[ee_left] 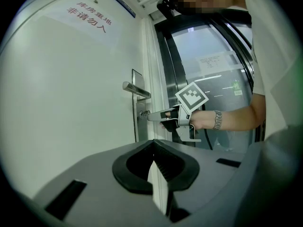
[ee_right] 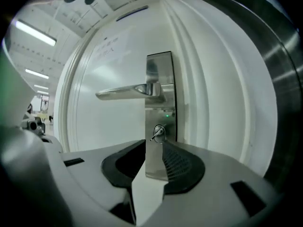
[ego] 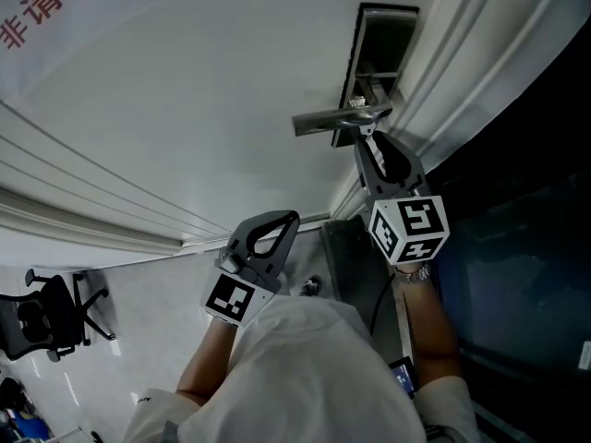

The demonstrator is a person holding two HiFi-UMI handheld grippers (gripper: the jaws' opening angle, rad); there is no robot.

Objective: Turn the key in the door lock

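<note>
The left gripper (ego: 288, 220) is hanging well back from the lock plate (ee_right: 161, 65). Its jaws are meeting at the tips, clenched on nothing. Closer in, the right gripper (ee_right: 154, 144) is pointing straight at the lower end of the plate and is released: its jaws are standing apart with a clear gap, and the pads are pressing on nothing. The key (ee_right: 158, 132) is sitting in the cylinder near the bottom of the plate, its head tilting down to the left. It is lying just beyond the jaw tips, in line with the gap. In the left gripper view the key is sticking out of the plate just ahead of the right gripper's tips. A small green light (ee_right: 166, 115) is glowing on the plate just above the key. Higher on the plate, the handle (ee_right: 123, 92) is lying level, reaching left across the white door (ego: 185, 109).
</note>
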